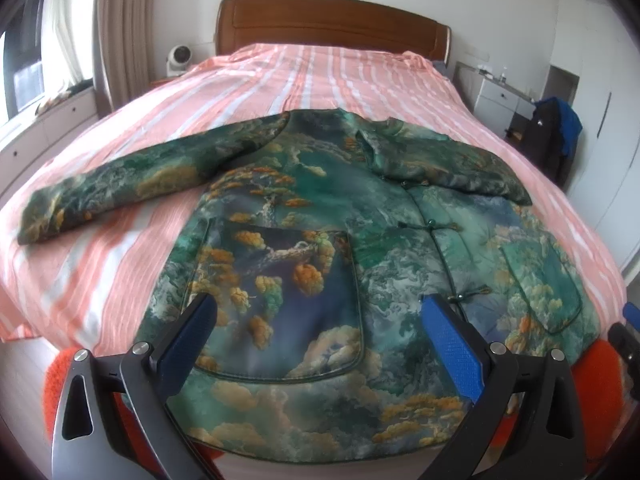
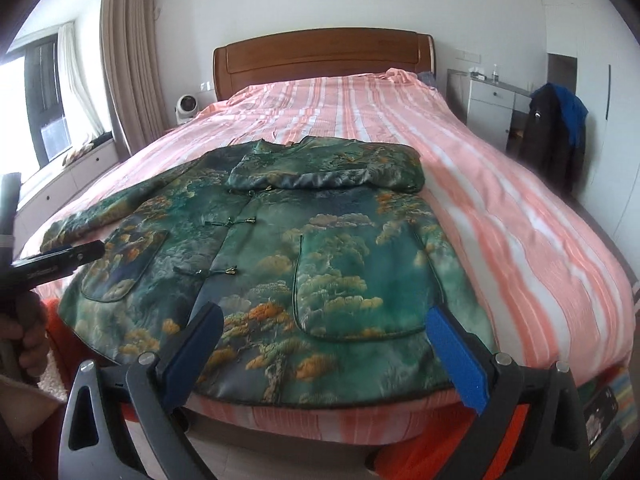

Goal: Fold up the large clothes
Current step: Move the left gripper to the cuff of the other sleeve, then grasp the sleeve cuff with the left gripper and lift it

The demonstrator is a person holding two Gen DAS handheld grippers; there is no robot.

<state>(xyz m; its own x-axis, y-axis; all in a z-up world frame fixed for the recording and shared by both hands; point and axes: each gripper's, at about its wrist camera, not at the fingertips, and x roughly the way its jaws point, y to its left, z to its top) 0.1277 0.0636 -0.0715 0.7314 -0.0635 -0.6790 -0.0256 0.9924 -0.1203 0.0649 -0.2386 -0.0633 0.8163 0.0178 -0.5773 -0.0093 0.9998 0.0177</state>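
Note:
A green jacket [image 1: 320, 220] with orange tree and cloud print lies face up on the bed, hem towards me. One sleeve [image 1: 104, 188] stretches out to the left. The other sleeve [image 2: 340, 168] is folded across the chest. My left gripper [image 1: 320, 308] hovers open over the hem and the left pocket, with nothing between its blue pads. My right gripper [image 2: 324, 316] stands wide open over the hem by the right pocket [image 2: 360, 288], also holding nothing. A hand [image 2: 28, 328] grips the left tool at the edge of the right wrist view.
The bed has a pink striped sheet [image 2: 500, 200] and a wooden headboard [image 1: 332, 24]. A white fan [image 1: 179, 57] stands at its far left. White drawers [image 1: 500, 100] and a chair with dark and blue clothes [image 1: 556, 136] stand at the right. Orange fuzzy fabric [image 1: 60, 372] shows below the bed edge.

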